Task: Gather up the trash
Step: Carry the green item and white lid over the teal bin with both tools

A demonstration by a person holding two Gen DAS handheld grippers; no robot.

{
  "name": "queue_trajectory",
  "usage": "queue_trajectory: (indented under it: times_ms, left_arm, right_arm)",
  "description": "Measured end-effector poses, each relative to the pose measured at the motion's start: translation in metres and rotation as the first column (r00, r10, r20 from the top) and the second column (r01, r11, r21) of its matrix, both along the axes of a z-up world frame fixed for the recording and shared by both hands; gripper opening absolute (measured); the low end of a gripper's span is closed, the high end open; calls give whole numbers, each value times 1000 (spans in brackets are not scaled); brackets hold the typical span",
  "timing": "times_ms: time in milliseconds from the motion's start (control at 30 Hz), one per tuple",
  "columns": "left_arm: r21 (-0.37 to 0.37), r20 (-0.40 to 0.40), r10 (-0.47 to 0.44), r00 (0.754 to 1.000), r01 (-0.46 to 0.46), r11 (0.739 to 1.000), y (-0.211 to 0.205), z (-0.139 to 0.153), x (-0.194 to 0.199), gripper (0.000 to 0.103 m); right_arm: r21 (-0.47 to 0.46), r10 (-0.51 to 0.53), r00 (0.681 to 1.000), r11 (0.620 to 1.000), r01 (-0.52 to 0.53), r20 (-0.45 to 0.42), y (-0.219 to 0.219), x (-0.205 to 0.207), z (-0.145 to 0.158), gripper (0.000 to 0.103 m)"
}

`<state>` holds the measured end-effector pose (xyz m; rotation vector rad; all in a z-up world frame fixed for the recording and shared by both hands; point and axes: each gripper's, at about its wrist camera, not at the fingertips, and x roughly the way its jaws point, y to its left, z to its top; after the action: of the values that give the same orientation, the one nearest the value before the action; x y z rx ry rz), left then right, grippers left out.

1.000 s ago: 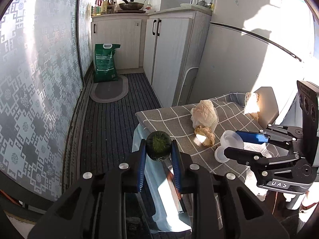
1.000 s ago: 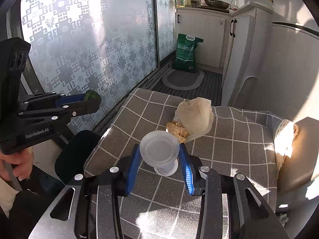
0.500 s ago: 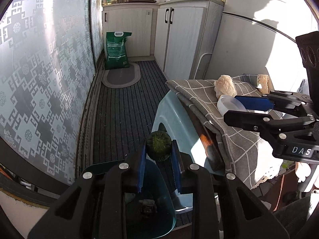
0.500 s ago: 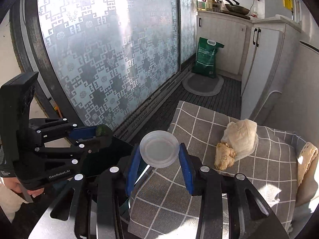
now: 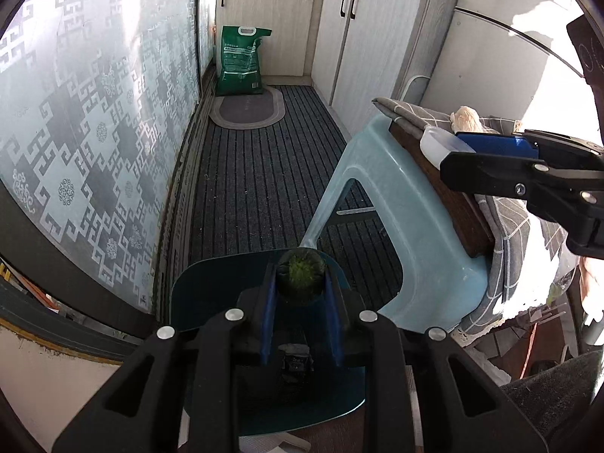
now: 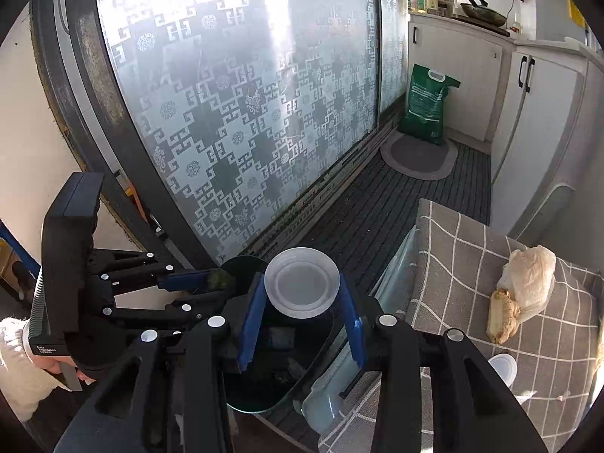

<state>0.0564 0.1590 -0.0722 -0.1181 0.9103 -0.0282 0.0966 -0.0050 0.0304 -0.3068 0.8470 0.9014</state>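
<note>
The step in hand seems to be the drop into the bin: both pieces of trash are already lifted and are held above the dark teal bin [image 5: 211,302] that stands on the floor beside the pale blue stool [image 5: 415,234]. The left gripper [image 5: 300,283] is clamped on a small round green thing [image 5: 301,272], which sits between its blue pads right over the open mouth of the bin. The right gripper [image 6: 302,298] grasps a clear plastic cup [image 6: 301,282] between its pads, also over the bin's rim [image 6: 241,264] and just beside the left gripper [image 6: 221,283]. I judge the next move is to open the jaws so each piece falls inside. On the checked cloth [image 6: 453,249] a piece of ginger [image 6: 500,315], a crumpled bag [image 6: 530,281] and a small white lid [image 6: 504,368] are left, well apart from both grippers.
</note>
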Motion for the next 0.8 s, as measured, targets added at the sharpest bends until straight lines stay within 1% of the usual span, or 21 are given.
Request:
queue_trajectory:
  times_ms: [167,367,433,633,767,800]
  left_arm:
    - [11,-53,-1,999,2,1000,12,-22,-5,26]
    - [1,-130,-9,992,9,1000,23,-50,-11,26]
    - [6,-147,-10,989,11,1000,26,-58,-15,26]
    - [-10,-202,-7,979,5,1000,36,-79,-18,27]
    - [-9,-222,0,975,-2,1000,41,-90,-18,27]
    - [-12,-227,2,974,-5,1000,42,-92,-18,28]
  right_arm:
    - [-19,23,1000,1000,-23,-18,20,-4,-7,39]
    - [-47,49,998,998,-51,-50,44,-10,-19,40]
    - [-60,57,996,996,-60,-62,50,-11,-23,40]
    - [-99,69,994,992,-78,-89,63,-14,-38,40]
    - [-111,74,992,990,-85,-106,70,-15,-45,40]
    - [-117,75,991,989,-88,-112,72,-15,-46,40]
